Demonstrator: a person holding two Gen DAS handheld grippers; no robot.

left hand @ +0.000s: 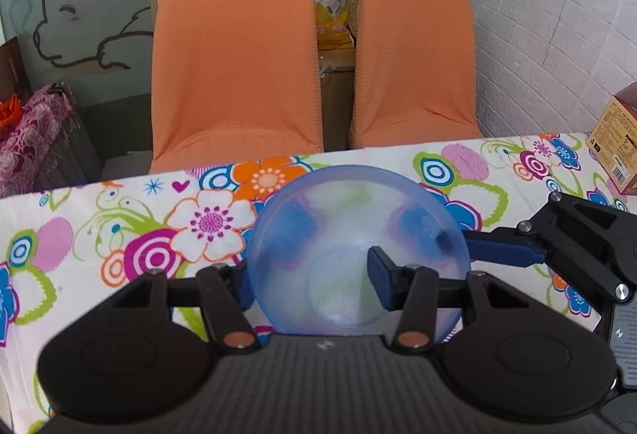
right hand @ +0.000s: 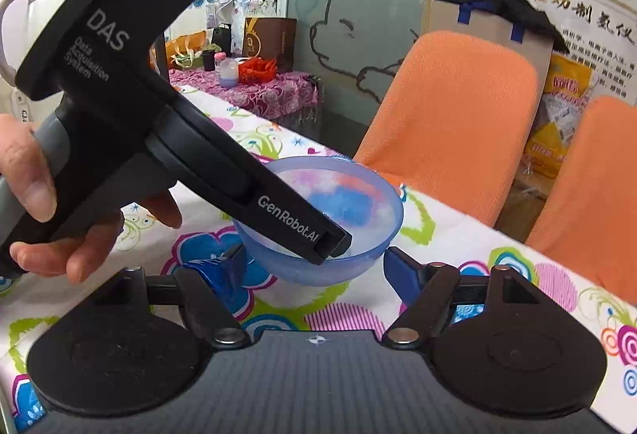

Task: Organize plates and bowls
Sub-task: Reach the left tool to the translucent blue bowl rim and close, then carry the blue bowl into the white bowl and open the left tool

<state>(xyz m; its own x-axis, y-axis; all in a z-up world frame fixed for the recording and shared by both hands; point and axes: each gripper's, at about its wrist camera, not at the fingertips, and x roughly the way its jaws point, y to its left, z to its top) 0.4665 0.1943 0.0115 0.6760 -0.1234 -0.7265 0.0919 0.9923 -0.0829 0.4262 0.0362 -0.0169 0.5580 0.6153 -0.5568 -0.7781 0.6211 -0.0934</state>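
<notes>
A single translucent blue bowl (left hand: pixel 358 247) stands upright on the flowered tablecloth (left hand: pixel 119 235), near the table's far edge, its frosted wall letting the printed blossoms show through as blurs of blue, pink and orange. You hold one gripper in each hand. Your left gripper (left hand: pixel 314 278) straddles the bowl's near-left rim, one finger outside the wall, one inside the basin; whether the pads press the wall you cannot tell. Your right gripper (right hand: pixel 314 268) stands part open around the bowl from the other side, pads apart from it. Your left hand (right hand: pixel 36 195) grips the handle. Two orange-covered chairs (left hand: pixel 235 63) face the table.
</notes>
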